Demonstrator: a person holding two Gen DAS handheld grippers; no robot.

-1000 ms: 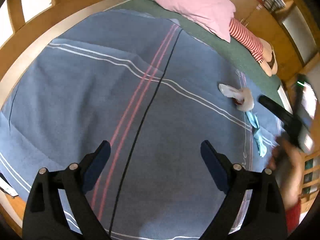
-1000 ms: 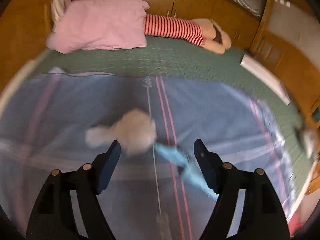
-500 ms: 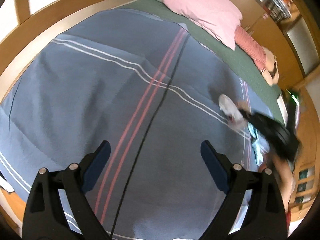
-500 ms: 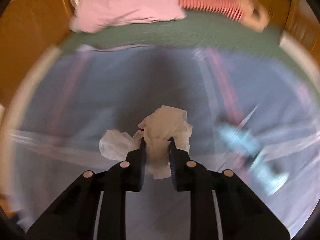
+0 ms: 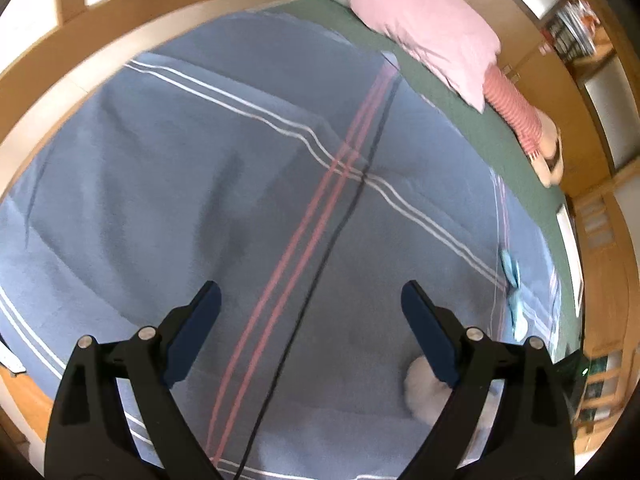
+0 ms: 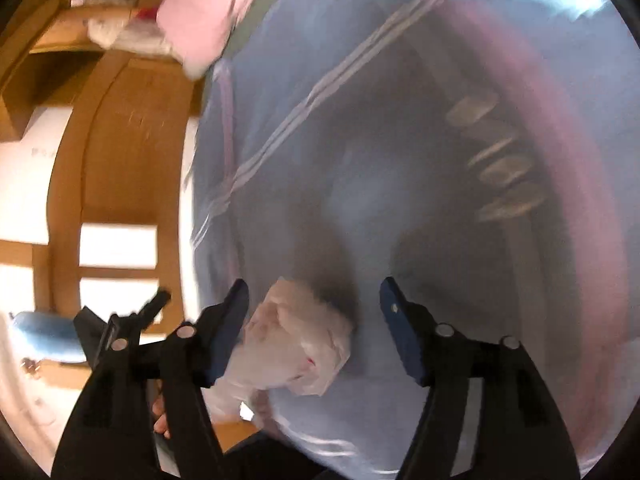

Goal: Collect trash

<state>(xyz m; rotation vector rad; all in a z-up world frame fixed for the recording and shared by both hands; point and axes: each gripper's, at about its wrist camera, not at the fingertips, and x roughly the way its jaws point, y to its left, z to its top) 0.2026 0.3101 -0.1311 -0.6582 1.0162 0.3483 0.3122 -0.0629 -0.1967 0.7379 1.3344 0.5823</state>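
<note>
Right tongs (image 6: 312, 312) opening over crumpled white tissue wad (image 6: 292, 352) on blue striped blanket (image 5: 200, 184).
Wad lying loose between spread jaws, against the left pad; left tongs (image 5: 310, 320) hovering spread, empty, over the blanket.

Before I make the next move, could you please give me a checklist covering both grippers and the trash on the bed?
1. Right gripper open: ok; its jaws have just been opening, with the crumpled white tissue between them, unclamped.
2. Tissue resting on the blue striped blanket: cannot tell, the view is blurred.
3. Left gripper open and empty: ok.
4. Light-blue crinkled wrapper collected: not ok; it lies on the blanket.
</note>
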